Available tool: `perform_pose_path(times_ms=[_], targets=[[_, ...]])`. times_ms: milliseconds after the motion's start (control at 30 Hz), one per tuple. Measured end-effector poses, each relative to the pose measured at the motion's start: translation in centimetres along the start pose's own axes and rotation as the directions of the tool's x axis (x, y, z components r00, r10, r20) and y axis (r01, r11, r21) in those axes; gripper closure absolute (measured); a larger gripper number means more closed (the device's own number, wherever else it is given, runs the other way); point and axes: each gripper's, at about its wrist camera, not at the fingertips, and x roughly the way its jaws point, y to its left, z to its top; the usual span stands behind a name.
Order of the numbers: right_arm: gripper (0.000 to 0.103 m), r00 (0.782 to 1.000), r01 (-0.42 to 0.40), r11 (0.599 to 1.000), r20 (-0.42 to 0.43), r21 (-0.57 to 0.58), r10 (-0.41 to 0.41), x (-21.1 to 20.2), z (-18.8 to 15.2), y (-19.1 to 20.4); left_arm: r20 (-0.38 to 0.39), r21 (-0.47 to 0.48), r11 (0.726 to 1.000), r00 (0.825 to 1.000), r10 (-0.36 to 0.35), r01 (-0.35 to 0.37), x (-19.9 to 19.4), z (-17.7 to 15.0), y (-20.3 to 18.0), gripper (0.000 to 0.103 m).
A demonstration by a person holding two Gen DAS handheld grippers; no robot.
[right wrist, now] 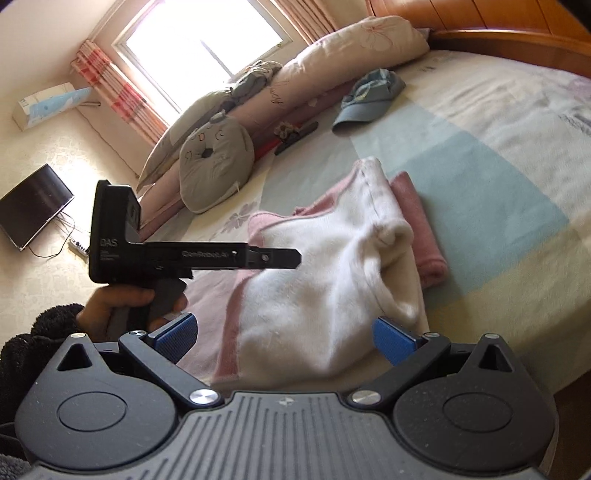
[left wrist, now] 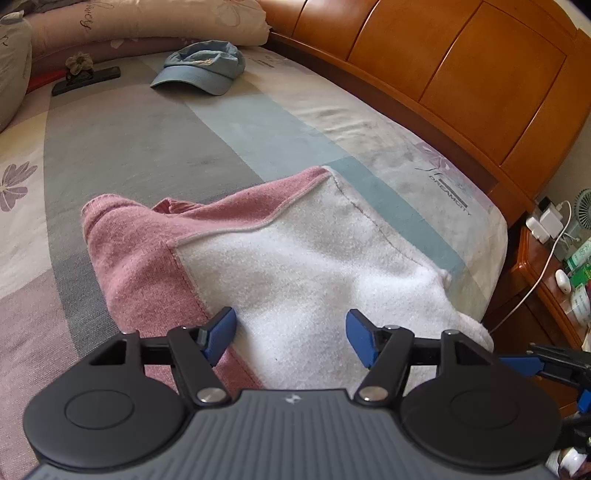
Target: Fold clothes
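Hovering over the bed [left wrist: 155, 147], my left hand-held gripper [left wrist: 291, 332] stands with its blue pads parted fairly wide and nothing pressed between them; the white fleece only lies beneath the gap. My right hand-held gripper [right wrist: 284, 341] is spread wide too, its pads [right wrist: 393, 339] apart over the near edge of the same cloth, gripping nothing

The garment [left wrist: 295, 258], pink outside and white fleece inside, lies partly folded at the near side of the bed, from the centre toward 6 o'clock in my left view. Its pink layer bunches at 9 o'clock of the white panel, and a seam runs along the white edge toward 3 o'clock. In my right view a rolled pink part [right wrist: 417, 229] lies at 2 o'clock of the white panel, touching it

My left hand [right wrist: 125, 301], in a dark fuzzy sleeve [right wrist: 40, 332], grips the handle at 9 o'clock in the right view, its fingers pointing across over the garment

Far off at 12 o'clock in the left view sits a blue cap [left wrist: 203, 70], with a dark flat object [left wrist: 86, 79] at 10 o'clock near the pillows [left wrist: 147, 22]. A wooden headboard [left wrist: 443, 74] curves from 1 to 3 o'clock, with a bedside cabinet [left wrist: 546, 295] just beyond the bed's corner
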Motion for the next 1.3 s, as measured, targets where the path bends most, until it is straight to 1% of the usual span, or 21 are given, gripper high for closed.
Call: perform_pose_path(times_ms=[100,200,233,300,467,567,633,767,833,967,1067,1167,1233,1300], targets=[[0.0,1.0,0.0,0.999,-0.004,0.052,0.001,-0.1,-0.2,-1.1,0.02,-0.057,0.998,0.999,-0.034,0.035,-0.3,-0.3,0.9,0.037],[0.0,0.998,-0.059,0.991,-0.024,0.119,0.062,0.7,-0.4,-2.7,0.032,-0.102,0.993,0.998,-0.058,0.061,-0.3,-0.3,1.6,0.037],[0.0,0.997,-0.066,0.988,-0.026,0.136,0.071,1.2,-0.4,-3.2,0.032,-0.112,0.992,0.998,-0.062,0.066,-0.3,-0.3,1.7,0.037],[0.0,0.996,-0.078,0.983,-0.028,0.164,0.084,2.3,-0.3,-4.2,0.027,-0.115,0.991,0.997,-0.066,0.068,-0.2,-0.2,1.7,0.037],[0.0,0.985,-0.166,0.964,-0.008,0.208,0.171,4.0,1.2,-5.7,0.021,-0.103,0.992,0.998,-0.065,0.067,-0.2,-0.2,1.7,0.037],[0.0,0.976,-0.207,0.946,-0.011,0.249,0.217,5.0,2.3,-7.0,0.028,-0.117,0.99,0.996,-0.08,0.082,-0.2,-0.2,2.0,0.037],[0.0,0.973,-0.217,0.932,-0.015,0.291,0.231,5.8,2.6,-8.1,0.033,-0.129,0.987,0.995,-0.094,0.098,-0.3,-0.3,2.4,0.037],[0.0,0.956,-0.275,0.889,0.002,0.365,0.295,6.6,3.4,-9.5,0.039,-0.148,0.981,0.992,-0.119,0.124,-0.3,-0.3,2.9,0.035],[0.0,0.949,-0.293,0.883,0.002,0.367,0.314,7.1,4.5,-9.6,0.039,-0.152,0.98,0.991,-0.126,0.131,-0.3,-0.2,3.1,0.035],[0.0,0.949,-0.289,0.891,-0.02,0.349,0.315,8.7,6.9,-9.8,0.04,-0.165,0.976,0.99,-0.139,0.143,-0.3,-0.2,3.3,0.035],[0.0,0.942,-0.292,0.889,-0.052,0.353,0.33,10.3,8.2,-10.1,0.047,-0.179,0.971,0.987,-0.15,0.157,-0.8,-0.2,3.5,0.036],[0.0,0.928,-0.299,0.881,-0.102,0.367,0.357,12.0,8.9,-10.7,0.055,-0.183,0.97,0.987,-0.153,0.161,-1.3,-0.1,3.7,0.036],[0.0,0.917,-0.32,0.863,-0.101,0.391,0.386,13.0,8.6,-11.6,0.055,-0.182,0.971,0.987,-0.151,0.158,-1.4,-0.1,3.8,0.036],[0.002,0.923,-0.308,0.876,-0.104,0.371,0.369,12.9,8.4,-11.5,0.059,-0.177,0.971,0.987,-0.151,0.159,-1.4,-0.2,3.7,0.036]])
